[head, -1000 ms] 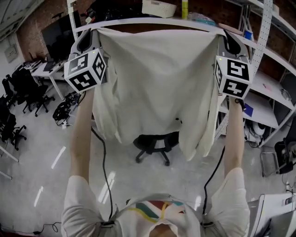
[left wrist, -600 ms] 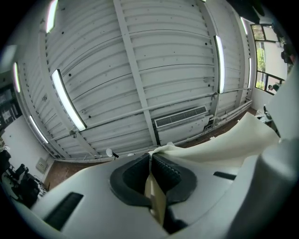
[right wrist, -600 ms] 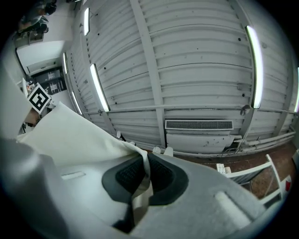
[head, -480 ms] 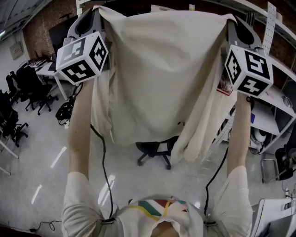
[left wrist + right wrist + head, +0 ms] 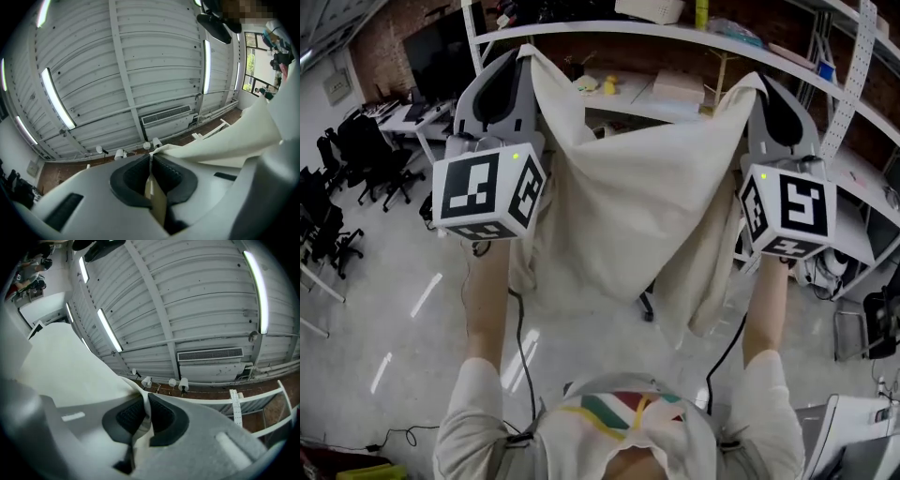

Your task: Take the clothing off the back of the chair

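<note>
Left gripper (image 5: 525,54) and right gripper (image 5: 759,80) fingers pinch the cream garment (image 5: 647,197), apparently held clear of the mostly hidden chair (image 5: 646,306).

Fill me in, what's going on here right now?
A person holds a cream garment up in the air in front of them, with a tool in each hand. The left hand-held gripper is shut on one top corner and the right hand-held gripper on the other. The cloth is spread between them, sags in the middle and hangs free below. Only the two grips carry it.
</note>
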`<state>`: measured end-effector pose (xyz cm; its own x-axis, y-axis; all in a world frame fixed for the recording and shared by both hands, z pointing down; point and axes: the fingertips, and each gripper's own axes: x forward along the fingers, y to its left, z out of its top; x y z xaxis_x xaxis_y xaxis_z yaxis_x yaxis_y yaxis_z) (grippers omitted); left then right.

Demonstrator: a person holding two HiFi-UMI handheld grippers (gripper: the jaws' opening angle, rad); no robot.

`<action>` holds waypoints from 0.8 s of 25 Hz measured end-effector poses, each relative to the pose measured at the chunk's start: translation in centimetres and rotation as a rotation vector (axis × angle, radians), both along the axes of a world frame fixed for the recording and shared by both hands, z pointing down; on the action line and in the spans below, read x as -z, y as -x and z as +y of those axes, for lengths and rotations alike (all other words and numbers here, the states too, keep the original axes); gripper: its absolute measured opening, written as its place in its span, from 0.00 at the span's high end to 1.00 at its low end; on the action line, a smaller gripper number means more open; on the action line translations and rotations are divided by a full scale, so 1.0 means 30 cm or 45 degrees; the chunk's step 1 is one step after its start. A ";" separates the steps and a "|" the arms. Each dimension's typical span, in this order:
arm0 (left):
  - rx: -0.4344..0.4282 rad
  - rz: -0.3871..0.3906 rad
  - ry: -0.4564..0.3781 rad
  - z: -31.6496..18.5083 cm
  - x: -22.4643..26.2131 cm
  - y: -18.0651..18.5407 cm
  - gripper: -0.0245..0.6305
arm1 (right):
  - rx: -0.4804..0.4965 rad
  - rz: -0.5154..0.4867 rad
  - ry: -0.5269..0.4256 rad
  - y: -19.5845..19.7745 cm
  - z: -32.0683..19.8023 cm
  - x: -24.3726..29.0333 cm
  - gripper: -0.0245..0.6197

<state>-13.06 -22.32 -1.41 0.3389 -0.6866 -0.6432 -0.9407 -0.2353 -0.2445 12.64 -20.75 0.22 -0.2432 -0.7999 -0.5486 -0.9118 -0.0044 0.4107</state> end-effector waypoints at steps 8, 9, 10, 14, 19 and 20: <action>0.130 -0.035 0.220 -0.063 -0.383 0.057 0.93 | -0.023 0.035 0.247 0.016 -0.034 -0.345 0.95; 0.133 -0.024 0.250 -0.067 -0.419 0.068 0.93 | -0.025 0.032 0.271 0.020 -0.037 -0.381 0.95; 0.139 -0.015 0.276 -0.070 -0.455 0.077 0.93 | -0.019 0.027 0.298 0.028 -0.042 -0.416 0.95; 0.183 0.006 0.363 -0.082 -0.597 0.087 0.93 | 0.032 -0.014 0.400 0.069 -0.073 -0.542 0.95; 0.167 0.028 0.481 -0.090 -0.733 0.071 0.93 | 0.023 -0.057 0.497 0.077 -0.083 -0.688 0.95; 0.170 0.021 0.490 -0.091 -0.748 0.068 0.93 | 0.018 -0.059 0.516 0.075 -0.086 -0.711 0.95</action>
